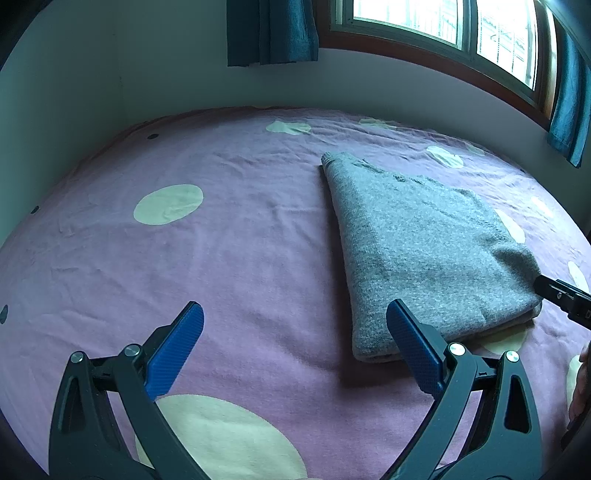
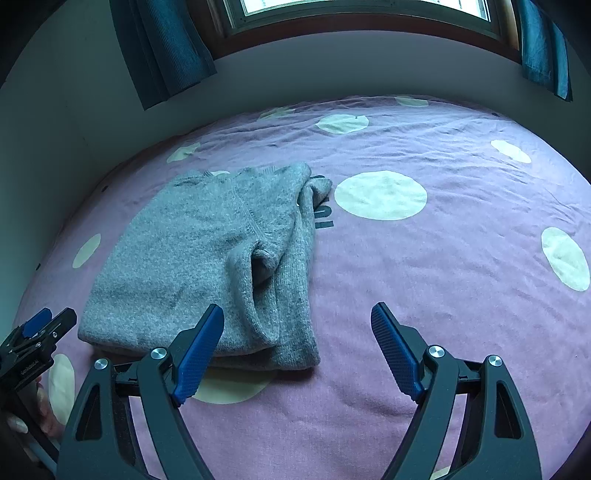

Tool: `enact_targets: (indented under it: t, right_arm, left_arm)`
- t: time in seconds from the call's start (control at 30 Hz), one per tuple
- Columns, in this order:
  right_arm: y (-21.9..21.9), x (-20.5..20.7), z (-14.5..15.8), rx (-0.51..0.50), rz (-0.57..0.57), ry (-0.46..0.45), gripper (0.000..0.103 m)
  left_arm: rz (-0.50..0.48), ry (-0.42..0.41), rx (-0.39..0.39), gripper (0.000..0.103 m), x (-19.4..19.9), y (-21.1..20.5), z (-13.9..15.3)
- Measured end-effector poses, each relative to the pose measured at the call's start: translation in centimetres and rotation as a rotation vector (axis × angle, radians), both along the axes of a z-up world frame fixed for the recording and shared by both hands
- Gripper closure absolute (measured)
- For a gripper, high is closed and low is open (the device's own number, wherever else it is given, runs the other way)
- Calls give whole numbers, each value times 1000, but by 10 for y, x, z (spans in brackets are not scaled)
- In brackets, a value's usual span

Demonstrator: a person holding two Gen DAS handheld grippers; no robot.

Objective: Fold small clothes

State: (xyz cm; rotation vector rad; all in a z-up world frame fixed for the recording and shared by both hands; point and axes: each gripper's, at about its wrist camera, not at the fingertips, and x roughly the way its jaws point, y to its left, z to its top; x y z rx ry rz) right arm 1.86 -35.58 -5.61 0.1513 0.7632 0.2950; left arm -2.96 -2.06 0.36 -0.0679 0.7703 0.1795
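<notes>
The right gripper and left gripper both gape wide, holding nothing. The folded grey sweater lies on the bed toward its near edge; one sleeve bunches out beside a half-hidden dark print. Curtains flank the window, which is cut off at the top.

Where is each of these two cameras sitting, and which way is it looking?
Left wrist view: sits on the left gripper, looking forward and down over the bed sheet; the folded grey sweater lies right of centre. Its own open fingers show, plus the right gripper's tip at the right edge.
Right wrist view: sits on the right gripper, facing the same way; the sweater lies to the left. Its own open fingers show, with the left gripper and a hand at lower left.
Shared: the sweater, the dotted sheet, the window, the curtains.
</notes>
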Motion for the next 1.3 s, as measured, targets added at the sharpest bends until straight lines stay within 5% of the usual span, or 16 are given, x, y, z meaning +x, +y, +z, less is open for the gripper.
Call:
enact_targets:
  t: [1.0, 1.13, 1.3]
  right_arm:
    - [0, 8, -4, -2, 40, 8, 22]
    - [-12, 10, 3, 4, 35, -1, 22]
    - [-62, 26, 9, -17, -68, -3, 22]
  left_arm:
    - [-41, -42, 17, 3, -3, -7, 5]
    - [17, -26, -5, 3, 4, 13, 6]
    - [199, 20, -42, 3, 14, 76, 0]
